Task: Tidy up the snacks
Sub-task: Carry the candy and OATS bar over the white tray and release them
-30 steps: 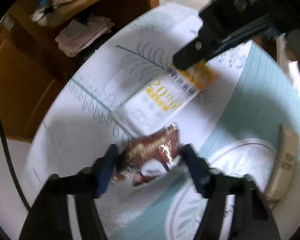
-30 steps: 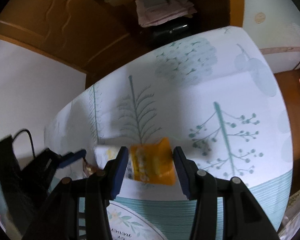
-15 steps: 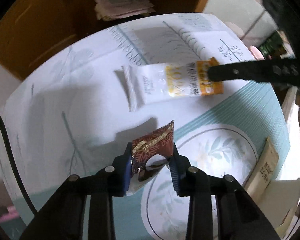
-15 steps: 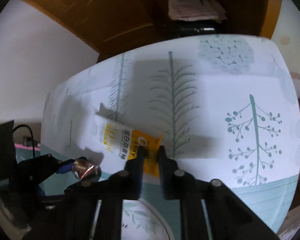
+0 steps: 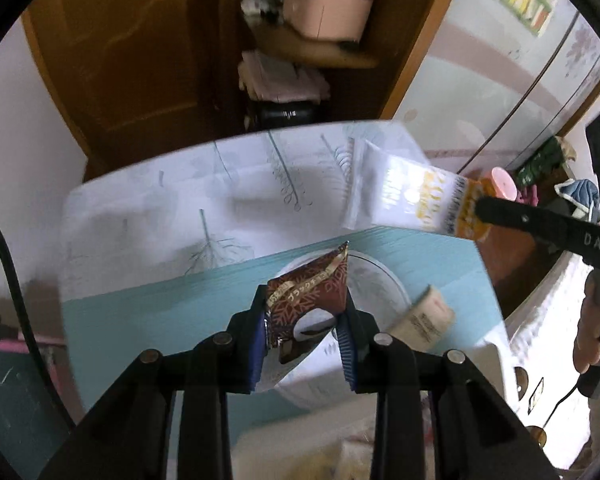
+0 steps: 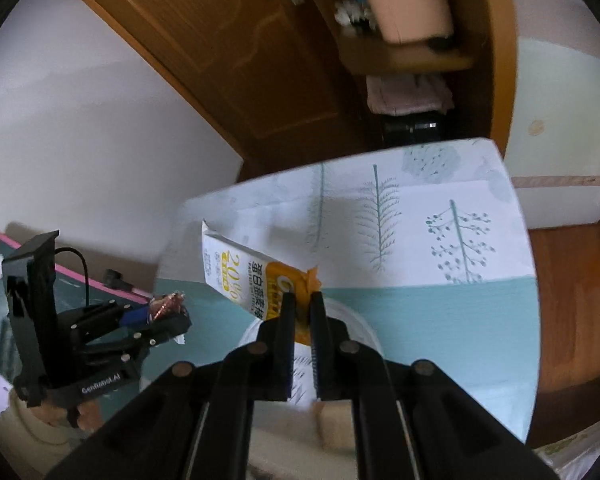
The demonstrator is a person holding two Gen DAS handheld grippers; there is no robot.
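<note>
Both packets have left the table [image 6: 440, 240] within the last second; a second ago they lay flat on the tree-printed cloth with the tongs open around them, and now each hangs in the air above it. The left tongs [image 5: 304, 338] have closed on the dark brown chocolate packet [image 5: 310, 300], the blue pads pressing its lower half while its pointed corner stands up. The right tongs [image 6: 302, 320] have snapped almost fully together on the orange end of the white-and-orange snack bar [image 6: 244, 276]; the rest of that wrapper droops away to the left, so the hold is on a thin edge and could slip. A tan packet [image 5: 420, 318] remains on the teal mat beside the round plate [image 5: 380, 280]. Judged from this, both pickups are done and what remains is carrying each snack to its place; where that place is the views do not show.
</note>
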